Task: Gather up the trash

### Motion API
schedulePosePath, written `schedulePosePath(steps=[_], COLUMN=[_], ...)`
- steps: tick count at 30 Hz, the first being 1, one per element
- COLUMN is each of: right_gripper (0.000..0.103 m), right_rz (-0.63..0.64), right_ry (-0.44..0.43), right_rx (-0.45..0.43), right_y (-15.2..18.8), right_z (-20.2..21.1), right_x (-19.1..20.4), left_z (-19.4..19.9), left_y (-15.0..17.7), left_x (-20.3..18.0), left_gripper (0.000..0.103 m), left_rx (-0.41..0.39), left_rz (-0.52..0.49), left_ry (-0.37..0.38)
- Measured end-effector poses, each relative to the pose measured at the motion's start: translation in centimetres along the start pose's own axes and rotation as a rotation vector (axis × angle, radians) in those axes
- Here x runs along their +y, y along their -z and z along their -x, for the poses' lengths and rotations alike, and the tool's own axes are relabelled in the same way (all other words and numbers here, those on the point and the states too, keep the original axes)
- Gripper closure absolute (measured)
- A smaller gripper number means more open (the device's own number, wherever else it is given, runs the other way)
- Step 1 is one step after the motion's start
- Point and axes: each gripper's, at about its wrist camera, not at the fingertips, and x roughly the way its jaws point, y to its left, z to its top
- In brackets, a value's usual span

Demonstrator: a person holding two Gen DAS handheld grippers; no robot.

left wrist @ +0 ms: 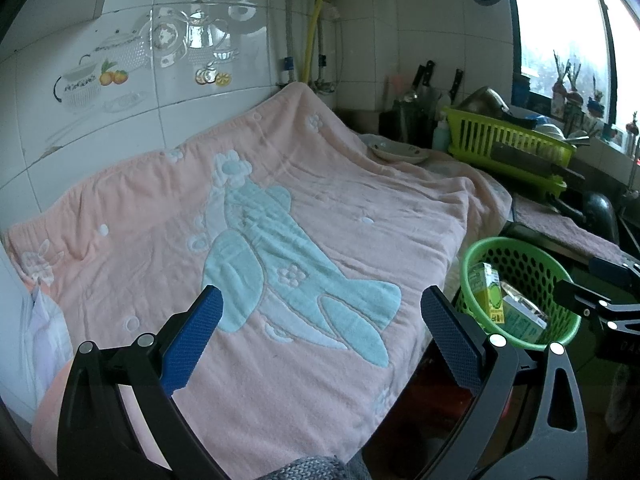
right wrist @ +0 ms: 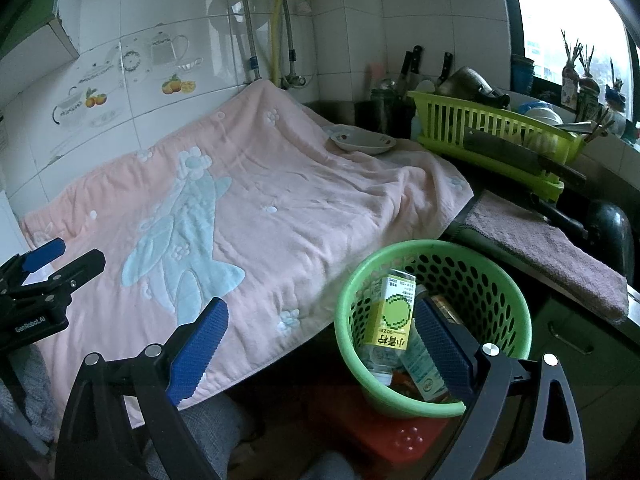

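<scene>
Grippers first: the left gripper (left wrist: 320,336) hangs over the pink towel (left wrist: 280,220) with its blue pads spread wide and nothing between them; the right gripper (right wrist: 324,344) is just as wide and just as empty, its right pad hanging over the rim of the green basket (right wrist: 516,308).

Taking that basket as the landmark, the trash sits inside it: a clear bottle with a yellow-green label (right wrist: 394,316) leaning upright against the near-left wall, a small green-and-white carton (right wrist: 424,368) beside it toward the right gripper, and some reddish scraps at the bottom that I cannot make out. Left of the basket, the towel covers the tabletop and shows no loose litter. Beyond it, a white dish (right wrist: 364,140) rests on the towel's far corner, and a lime dish rack (right wrist: 492,132) stands farther back. Under the basket is something red, possibly a stool.

Judging by looks, the bottle is empty and light, thin-walled, likely to dent and slip under a hard squeeze; its labelled middle offers the best grip. The carton should be light and crushable, best pinched across its flat faces. The basket itself is stiff perforated plastic, light, and its rolled rim is the natural hold if it must be carried. With nothing visible left on the towel, collection seems near done.
</scene>
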Motion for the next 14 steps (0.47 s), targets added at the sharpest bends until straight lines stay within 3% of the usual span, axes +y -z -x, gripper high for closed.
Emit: schedulePosePath(steps=[14], right_gripper=[0.012], right_rz=[0.001], right_ry=[0.000], right_rx=[-0.001], right_y=[0.02], right_z=[0.03], right_x=[0.03], left_z=[-0.03], left_y=[-0.03], left_x=[0.02], left_gripper=[0.005], left_rx=[0.002], left_rz=[0.002], left_ry=[0.004])
